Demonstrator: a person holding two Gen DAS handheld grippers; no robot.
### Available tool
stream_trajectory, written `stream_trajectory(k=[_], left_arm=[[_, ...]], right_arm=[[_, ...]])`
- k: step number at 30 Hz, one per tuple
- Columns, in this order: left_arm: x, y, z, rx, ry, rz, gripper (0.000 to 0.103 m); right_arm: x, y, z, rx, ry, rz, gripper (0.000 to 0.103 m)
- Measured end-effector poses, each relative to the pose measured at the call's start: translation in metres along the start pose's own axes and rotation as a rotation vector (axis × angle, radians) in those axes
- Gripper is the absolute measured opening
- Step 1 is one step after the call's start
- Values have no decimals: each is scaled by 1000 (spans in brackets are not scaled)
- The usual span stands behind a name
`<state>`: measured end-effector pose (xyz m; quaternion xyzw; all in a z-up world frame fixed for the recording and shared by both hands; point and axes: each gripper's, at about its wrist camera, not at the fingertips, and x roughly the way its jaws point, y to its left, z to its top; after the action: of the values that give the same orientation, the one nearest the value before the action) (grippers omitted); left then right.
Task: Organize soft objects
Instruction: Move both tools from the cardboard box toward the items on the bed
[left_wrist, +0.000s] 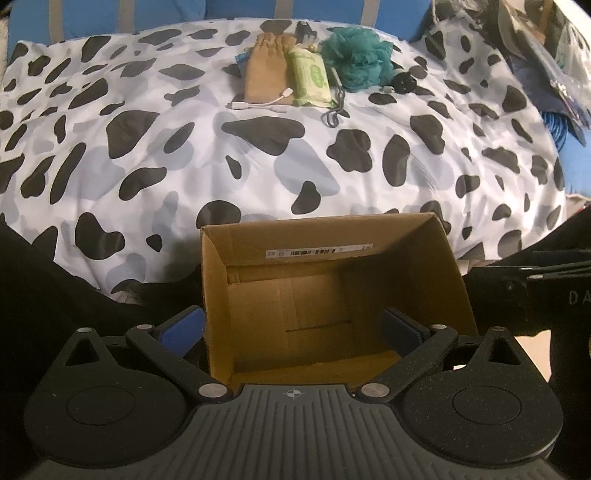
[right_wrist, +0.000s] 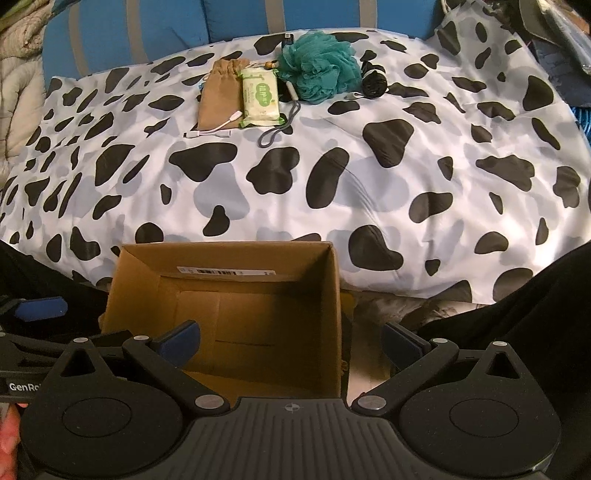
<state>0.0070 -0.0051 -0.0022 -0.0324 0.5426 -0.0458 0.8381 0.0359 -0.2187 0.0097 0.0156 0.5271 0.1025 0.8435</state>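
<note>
Hovering released over the cardboard box (left_wrist: 332, 295), both claws (left_wrist: 293, 328) (right_wrist: 291, 341) hide its near rim.

"GenRo" (cut off) on the left gripper (right_wrist: 40, 310)

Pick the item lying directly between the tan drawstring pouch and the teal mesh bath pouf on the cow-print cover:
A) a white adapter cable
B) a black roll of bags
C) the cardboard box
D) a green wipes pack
D: the green wipes pack lies with the tan pouch on its left and the teal pouf on its right.
</note>
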Motion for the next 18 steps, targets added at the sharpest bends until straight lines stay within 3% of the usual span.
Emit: stream_trajectory(k=[18], left_arm=[[5, 3, 16, -61, -7, -78, 103]], right_arm=[[1, -26, 21, 55, -29, 20, 103]])
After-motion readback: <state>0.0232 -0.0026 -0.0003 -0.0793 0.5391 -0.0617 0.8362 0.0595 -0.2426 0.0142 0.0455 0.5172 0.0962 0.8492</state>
